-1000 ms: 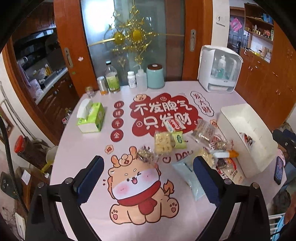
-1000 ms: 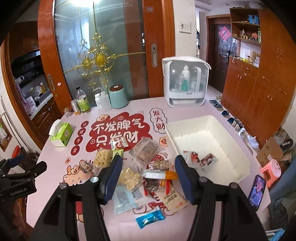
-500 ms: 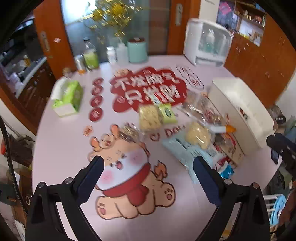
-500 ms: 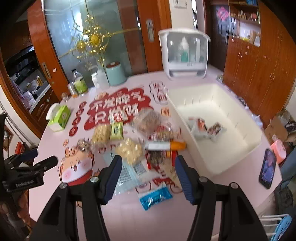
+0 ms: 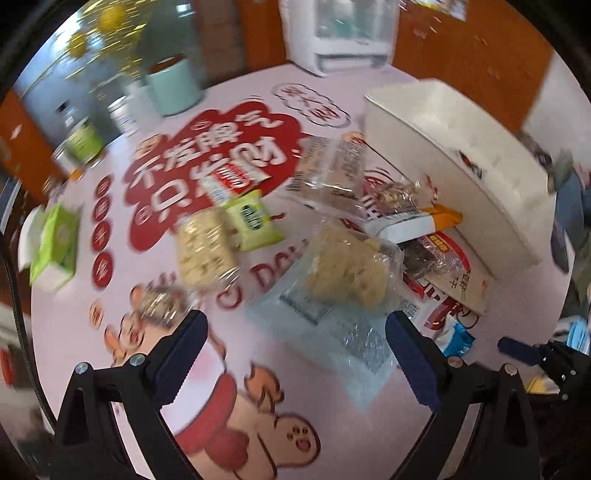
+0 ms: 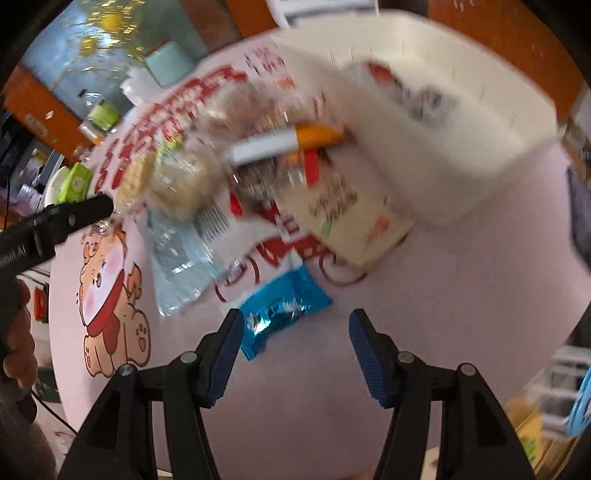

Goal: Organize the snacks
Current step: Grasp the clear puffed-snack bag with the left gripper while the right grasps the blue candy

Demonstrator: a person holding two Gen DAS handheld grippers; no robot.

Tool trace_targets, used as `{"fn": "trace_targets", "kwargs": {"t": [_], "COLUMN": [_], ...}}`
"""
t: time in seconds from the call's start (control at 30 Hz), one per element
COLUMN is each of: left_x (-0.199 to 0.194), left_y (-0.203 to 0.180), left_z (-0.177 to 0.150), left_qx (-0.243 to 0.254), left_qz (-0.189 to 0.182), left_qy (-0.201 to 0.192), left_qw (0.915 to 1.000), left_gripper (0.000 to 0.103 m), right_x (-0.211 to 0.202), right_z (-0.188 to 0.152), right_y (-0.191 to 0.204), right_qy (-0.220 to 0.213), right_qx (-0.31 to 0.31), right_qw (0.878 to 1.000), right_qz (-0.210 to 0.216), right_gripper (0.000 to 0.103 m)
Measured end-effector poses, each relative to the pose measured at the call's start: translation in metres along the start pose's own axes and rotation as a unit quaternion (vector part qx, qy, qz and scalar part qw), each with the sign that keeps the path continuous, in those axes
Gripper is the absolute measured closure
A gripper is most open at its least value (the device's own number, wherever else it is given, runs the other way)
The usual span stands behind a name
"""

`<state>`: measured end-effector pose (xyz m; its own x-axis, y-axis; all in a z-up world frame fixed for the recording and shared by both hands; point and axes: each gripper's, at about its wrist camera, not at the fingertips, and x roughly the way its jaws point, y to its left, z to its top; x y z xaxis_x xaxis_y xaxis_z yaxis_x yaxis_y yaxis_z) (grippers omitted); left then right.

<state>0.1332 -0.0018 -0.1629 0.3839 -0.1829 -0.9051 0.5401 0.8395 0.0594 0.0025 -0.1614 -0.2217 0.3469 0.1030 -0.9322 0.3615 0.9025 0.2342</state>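
Several snack packets lie heaped on the pink printed tablecloth (image 5: 332, 424) beside a white bin (image 5: 458, 155). My left gripper (image 5: 295, 343) hangs open over a pale blue clear bag (image 5: 332, 332), just below a bag of pale yellow puffs (image 5: 351, 266). In the right wrist view my right gripper (image 6: 295, 332) is open above the cloth. A shiny blue packet (image 6: 284, 306) lies just ahead of its left finger. A beige pouch (image 6: 347, 218) and an orange-and-white packet (image 6: 288, 142) rest against the bin (image 6: 424, 147), which holds a few packets.
A green tissue box (image 5: 55, 243), a mint canister (image 5: 173, 86), bottles and a white dispenser (image 5: 343, 33) stand along the far side of the table. The table's near edge (image 6: 443, 424) runs close under my right gripper. A hand (image 6: 18, 343) shows at left.
Both grippers dropped toward the table and tilted downward, so the snack pile now looks larger and nearer. The left gripper shifted right toward the pile. Neither pair of jaws changed its width.
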Motion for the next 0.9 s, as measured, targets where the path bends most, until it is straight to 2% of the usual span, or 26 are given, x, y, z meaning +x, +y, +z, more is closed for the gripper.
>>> {"fn": "trace_targets", "kwargs": {"t": [0.1, 0.23, 0.27, 0.4, 0.47, 0.53, 0.6, 0.63, 0.8, 0.9], "left_x": [0.025, 0.048, 0.052, 0.062, 0.066, 0.071, 0.077, 0.081, 0.096, 0.096], "left_y": [-0.012, -0.015, -0.015, -0.022, -0.026, -0.031, -0.036, -0.038, -0.04, -0.036], "left_z": [0.013, 0.024, 0.028, 0.037, 0.04, 0.041, 0.041, 0.041, 0.041, 0.04], "left_qx": [0.037, 0.041, 0.037, 0.034, 0.037, 0.041, 0.044, 0.046, 0.046, 0.037], "left_qz": [0.001, -0.023, -0.032, -0.059, -0.065, -0.071, -0.074, -0.074, -0.065, -0.07], "left_qy": [0.026, 0.052, 0.058, 0.069, 0.071, 0.075, 0.082, 0.086, 0.101, 0.097], "left_qw": [0.999, 0.9975, 0.9971, 0.9953, 0.9947, 0.9938, 0.9929, 0.9925, 0.9917, 0.9921], "left_gripper": [0.007, 0.007, 0.007, 0.007, 0.007, 0.007, 0.007, 0.007, 0.007, 0.016], "right_x": [0.016, 0.031, 0.033, 0.038, 0.04, 0.041, 0.042, 0.042, 0.041, 0.04], "right_z": [-0.001, 0.003, 0.005, 0.013, 0.014, 0.013, 0.01, 0.008, 0.001, 0.0], "right_y": [0.003, 0.014, 0.015, 0.021, 0.028, 0.037, 0.039, 0.038, 0.034, 0.03], "right_qy": [0.03, 0.053, 0.048, 0.033, 0.028, 0.024, 0.021, 0.02, 0.017, 0.017], "right_qx": [0.015, 0.018, 0.021, 0.018, -0.004, -0.029, -0.041, -0.045, -0.046, -0.047], "right_qw": [0.999, 0.997, 0.998, 0.999, 1.0, 0.999, 0.998, 0.998, 0.998, 0.998], "right_qz": [0.025, 0.046, 0.045, 0.022, -0.009, -0.038, -0.044, -0.049, -0.043, -0.043], "right_gripper": [0.043, 0.042, 0.042, 0.042, 0.047, 0.056, 0.059, 0.065, 0.069, 0.07]}}
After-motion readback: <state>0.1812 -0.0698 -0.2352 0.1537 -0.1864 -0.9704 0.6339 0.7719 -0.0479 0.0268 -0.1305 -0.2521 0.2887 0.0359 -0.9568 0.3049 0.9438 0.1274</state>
